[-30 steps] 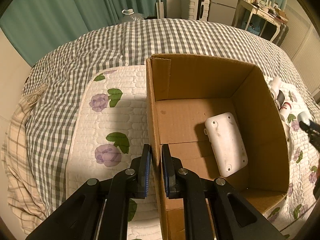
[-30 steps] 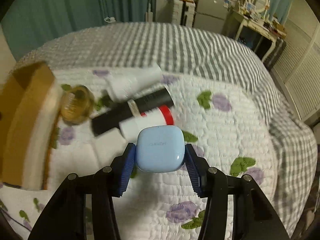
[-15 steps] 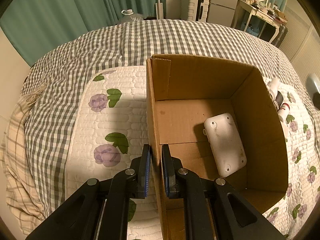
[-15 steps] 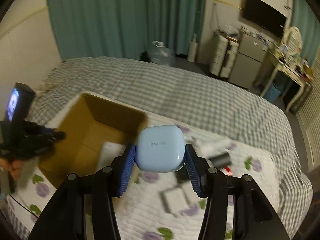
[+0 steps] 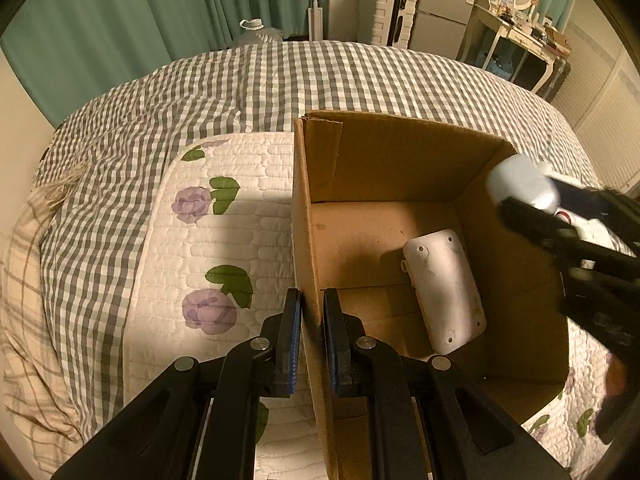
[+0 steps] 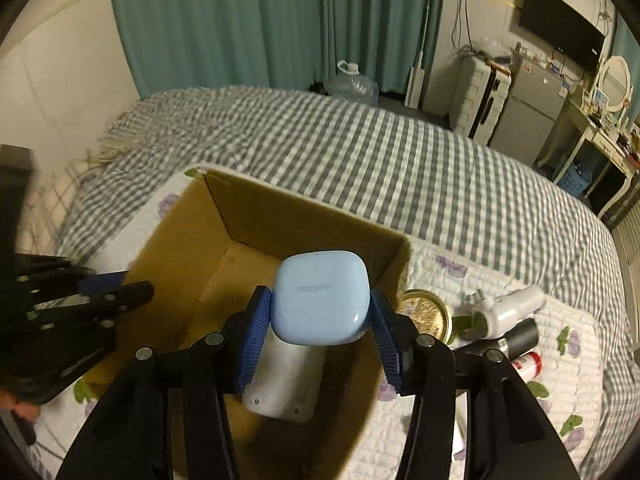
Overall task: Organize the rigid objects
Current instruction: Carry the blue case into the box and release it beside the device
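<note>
- The left gripper sits nearest in its own view, its blue-padded fingers pinched down on the near left wall of the cardboard box, one finger outside the wall and one inside.
- The right gripper clamps a pale blue earbud case between its ribbed blue pads, the case gripped on both sides with its printed lettering upside down to the camera.
- The case hangs above the open box, over its right part, clear of the floor of the box.
- Below the case, a white oblong plastic device lies flat on the box floor, close to the right wall, small screw holes showing on its upper face.
- In the left wrist view the right gripper comes in from the right edge over the box's right wall, the blue case at its tip; it is blurred there.
- Just outside the box's right wall, on the white quilted mat with purple flowers, lie a round gold lid, a white bottle-like item, a dark cylinder and a white tube with a red end, packed near one another.
- The mat and box rest on a bed with a grey-and-white checked cover.
- Beyond the bed hang teal curtains, with a clear water jug on the floor and a white suitcase farther right.
</note>
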The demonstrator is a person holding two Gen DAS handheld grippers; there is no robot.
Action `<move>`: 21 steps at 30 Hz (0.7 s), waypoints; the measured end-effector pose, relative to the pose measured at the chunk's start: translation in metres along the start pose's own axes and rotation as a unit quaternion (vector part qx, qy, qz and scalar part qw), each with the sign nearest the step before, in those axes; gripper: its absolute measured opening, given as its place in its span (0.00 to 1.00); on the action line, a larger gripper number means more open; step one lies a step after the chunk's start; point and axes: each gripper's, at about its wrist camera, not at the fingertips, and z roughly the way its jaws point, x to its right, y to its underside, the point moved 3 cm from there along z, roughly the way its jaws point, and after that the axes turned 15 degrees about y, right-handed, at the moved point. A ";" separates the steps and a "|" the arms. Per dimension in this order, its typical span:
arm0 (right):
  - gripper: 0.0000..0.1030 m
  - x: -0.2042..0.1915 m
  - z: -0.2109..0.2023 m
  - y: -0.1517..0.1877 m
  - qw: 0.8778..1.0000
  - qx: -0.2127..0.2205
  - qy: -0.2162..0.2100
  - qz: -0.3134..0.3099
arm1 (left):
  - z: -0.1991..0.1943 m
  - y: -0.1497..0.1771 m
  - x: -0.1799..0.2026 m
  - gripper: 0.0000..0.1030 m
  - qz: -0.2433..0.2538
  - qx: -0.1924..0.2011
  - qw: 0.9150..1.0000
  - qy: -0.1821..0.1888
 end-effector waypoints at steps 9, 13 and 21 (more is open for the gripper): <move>0.48 -0.019 0.036 0.005 1.000 -0.028 0.011 0.003 | 0.000 0.001 0.000 0.10 0.004 0.003 1.000 0.004; 0.48 -0.023 0.036 0.010 1.000 -0.024 0.017 -0.007 | 0.000 0.001 -0.001 0.10 0.004 0.004 1.000 0.003; 0.67 -0.009 0.003 0.014 1.000 -0.009 0.007 -0.010 | -0.001 0.001 0.001 0.10 0.001 0.001 1.000 0.003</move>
